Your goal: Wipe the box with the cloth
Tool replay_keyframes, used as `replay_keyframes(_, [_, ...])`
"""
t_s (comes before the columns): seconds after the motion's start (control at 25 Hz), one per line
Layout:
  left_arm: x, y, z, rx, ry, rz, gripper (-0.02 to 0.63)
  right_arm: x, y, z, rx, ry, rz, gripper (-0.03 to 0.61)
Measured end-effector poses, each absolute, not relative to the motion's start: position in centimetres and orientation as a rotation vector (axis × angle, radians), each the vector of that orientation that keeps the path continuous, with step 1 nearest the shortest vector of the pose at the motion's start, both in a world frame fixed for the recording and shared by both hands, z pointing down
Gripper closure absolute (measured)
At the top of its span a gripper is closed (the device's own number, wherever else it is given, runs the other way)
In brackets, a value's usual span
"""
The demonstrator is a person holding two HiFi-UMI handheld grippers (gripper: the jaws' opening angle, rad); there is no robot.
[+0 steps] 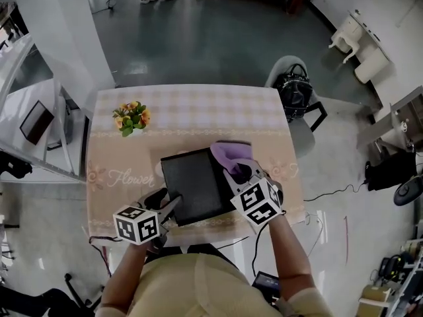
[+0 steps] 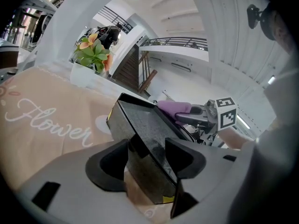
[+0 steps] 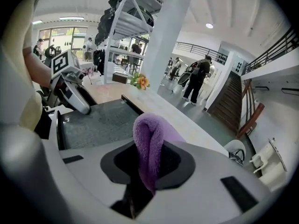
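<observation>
Beige flower-printed counter carries the flat black rectangular box near my edge. My left hand-held gripper clamps its near corner, I judge to steady it. My right hand-held gripper pinches the fluffy purple cloth. Only the head view shows the cloth meeting the box's far right corner.

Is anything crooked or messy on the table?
Nothing is spilled or broken. Only the black rectangular box sits a little crooked on the beige tablecloth, its near corner between the jaws of the left gripper.
</observation>
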State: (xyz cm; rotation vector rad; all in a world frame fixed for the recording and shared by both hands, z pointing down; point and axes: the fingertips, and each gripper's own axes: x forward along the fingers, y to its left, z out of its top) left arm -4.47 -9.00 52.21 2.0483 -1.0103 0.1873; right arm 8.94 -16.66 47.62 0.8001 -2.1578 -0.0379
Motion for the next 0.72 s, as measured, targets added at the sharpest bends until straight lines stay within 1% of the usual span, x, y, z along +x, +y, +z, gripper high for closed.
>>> replay_keyframes(0.24, [-4.6,-9.1,52.3,2.052,-1.0,0.175,0.362,8.7,-13.8,48.0,0.703,-2.148,0.015,0.496])
replay_keyframes(0.72, [-4.7,-9.1,52.3,2.069,-1.007,0.157,0.36,9.7,-9.1,48.3,0.692,-2.127,0.072,0.496])
